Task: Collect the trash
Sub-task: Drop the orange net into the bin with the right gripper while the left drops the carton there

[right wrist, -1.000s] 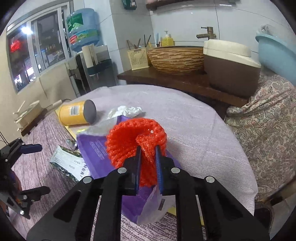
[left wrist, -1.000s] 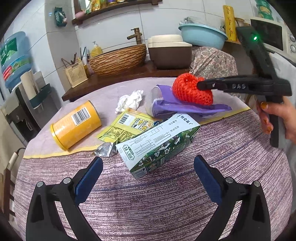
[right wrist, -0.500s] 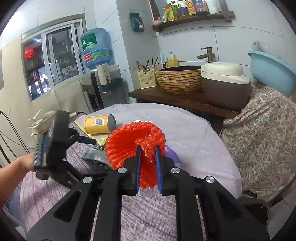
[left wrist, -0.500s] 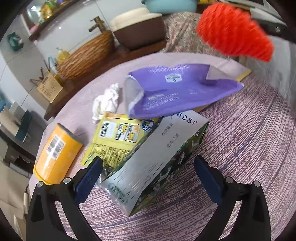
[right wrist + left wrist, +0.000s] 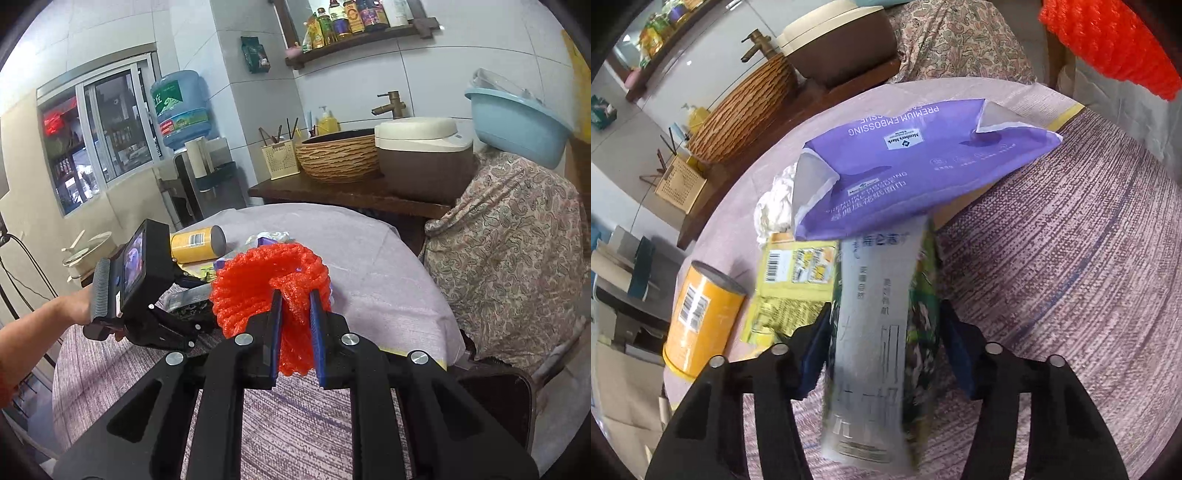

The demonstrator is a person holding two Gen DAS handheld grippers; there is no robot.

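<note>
Left gripper [image 5: 882, 350] has its two blue-padded fingers on either side of the grey-and-green printed paper carton [image 5: 877, 332], which lies on the woven purple tablecloth [image 5: 1071, 277] with its far end tucked under the flat purple plastic tissue wrapper [image 5: 916, 166]. The pads sit right against the carton's long sides, though motion blur keeps me from telling whether they already press it or stand just off it. Right gripper [image 5: 295, 326] is clenched on the orange foam fruit net [image 5: 269, 280], held up in the air above the table's near edge.

To do this pickup well, I would close squarely across the carton's narrow width, gently enough that the thin walls do not fold, then draw it back out from under the wrapper before lifting, so the wrapper is not dragged along. The net should be kept high and clear meanwhile.

Counting the trash in view:
- one carton, between the left fingers;
- one purple wrapper, overlapping it;
- one orange net, in the right gripper;
- one yellow cylindrical can [image 5: 701, 317] lying on its side to the left;
- one yellow foil sachet [image 5: 798, 266], with crumpled yellow packaging just below it that may be the same piece;
- one crumpled white tissue [image 5: 775, 206] behind the wrapper.

No bin shows in either view.
</note>
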